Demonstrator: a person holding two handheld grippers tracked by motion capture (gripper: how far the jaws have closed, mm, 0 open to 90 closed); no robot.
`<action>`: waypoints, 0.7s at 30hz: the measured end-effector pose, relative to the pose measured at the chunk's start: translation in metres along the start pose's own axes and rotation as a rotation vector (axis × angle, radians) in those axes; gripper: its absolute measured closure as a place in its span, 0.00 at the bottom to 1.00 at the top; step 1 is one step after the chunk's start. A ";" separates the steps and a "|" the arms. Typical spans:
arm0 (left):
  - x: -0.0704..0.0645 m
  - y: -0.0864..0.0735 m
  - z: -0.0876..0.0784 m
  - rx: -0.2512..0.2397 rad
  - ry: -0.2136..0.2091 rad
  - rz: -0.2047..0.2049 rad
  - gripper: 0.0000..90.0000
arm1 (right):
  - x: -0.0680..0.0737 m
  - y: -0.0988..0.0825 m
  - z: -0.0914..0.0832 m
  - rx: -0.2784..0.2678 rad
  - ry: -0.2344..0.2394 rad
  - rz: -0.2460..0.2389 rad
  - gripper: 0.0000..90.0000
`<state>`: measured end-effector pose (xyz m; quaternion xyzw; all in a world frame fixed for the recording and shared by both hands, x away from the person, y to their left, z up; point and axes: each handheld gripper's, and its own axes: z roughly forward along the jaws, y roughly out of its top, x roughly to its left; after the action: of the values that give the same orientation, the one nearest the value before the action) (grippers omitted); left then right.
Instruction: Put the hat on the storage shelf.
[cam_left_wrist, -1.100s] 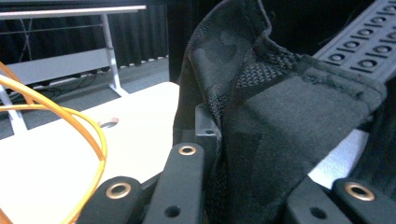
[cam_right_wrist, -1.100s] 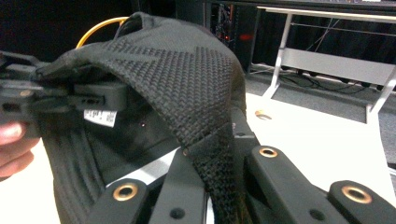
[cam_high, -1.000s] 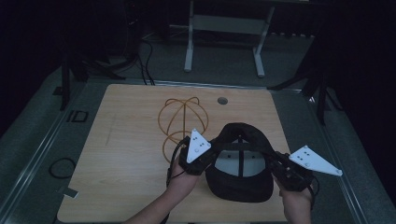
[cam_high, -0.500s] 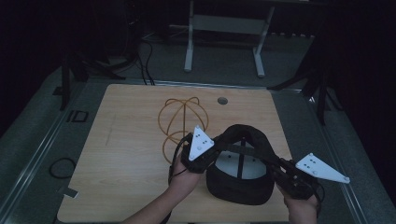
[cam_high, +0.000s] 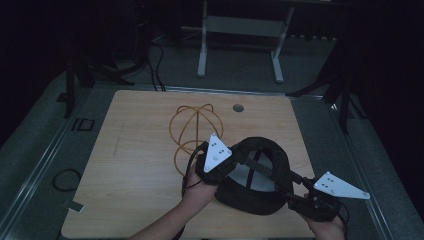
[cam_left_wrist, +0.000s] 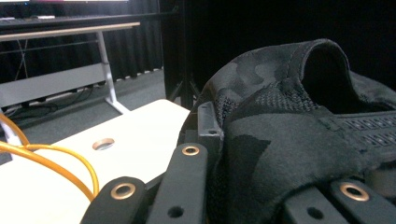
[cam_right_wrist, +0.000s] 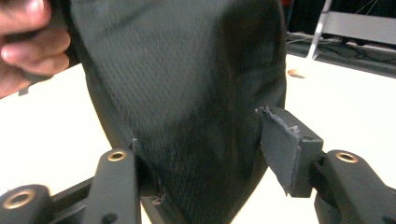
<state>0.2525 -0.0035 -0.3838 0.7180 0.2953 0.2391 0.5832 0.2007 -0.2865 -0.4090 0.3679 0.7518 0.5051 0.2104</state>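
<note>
The black cap (cam_high: 260, 180) sits upside down on the worktop (cam_high: 130, 150), the left tool (cam_high: 220, 167) clamped on its rim. The right tool (cam_high: 300, 195) has just been opening, brim apparently loose between its jaws. The wire stand (cam_high: 192, 130) waits unused.

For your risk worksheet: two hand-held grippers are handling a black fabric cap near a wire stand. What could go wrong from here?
1. The right gripper has just been opening, so the black fabric cap may sag from the left gripper, clamped on its edge.
2. The swinging cap could knock the orange wire dome stand beside it.
</note>
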 end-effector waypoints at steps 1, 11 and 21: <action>0.000 0.001 -0.001 -0.004 0.002 0.002 0.99 | -0.001 -0.002 -0.001 0.001 0.000 0.003 0.48; 0.001 0.007 -0.008 -0.029 -0.002 0.013 0.99 | -0.018 -0.031 -0.019 0.043 0.040 0.036 0.46; 0.002 0.007 -0.008 -0.041 -0.033 0.004 0.99 | -0.038 -0.039 -0.048 0.059 0.023 0.026 0.48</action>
<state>0.2490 0.0024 -0.3748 0.7105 0.2793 0.2344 0.6019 0.1791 -0.3527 -0.4274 0.3779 0.7640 0.4894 0.1843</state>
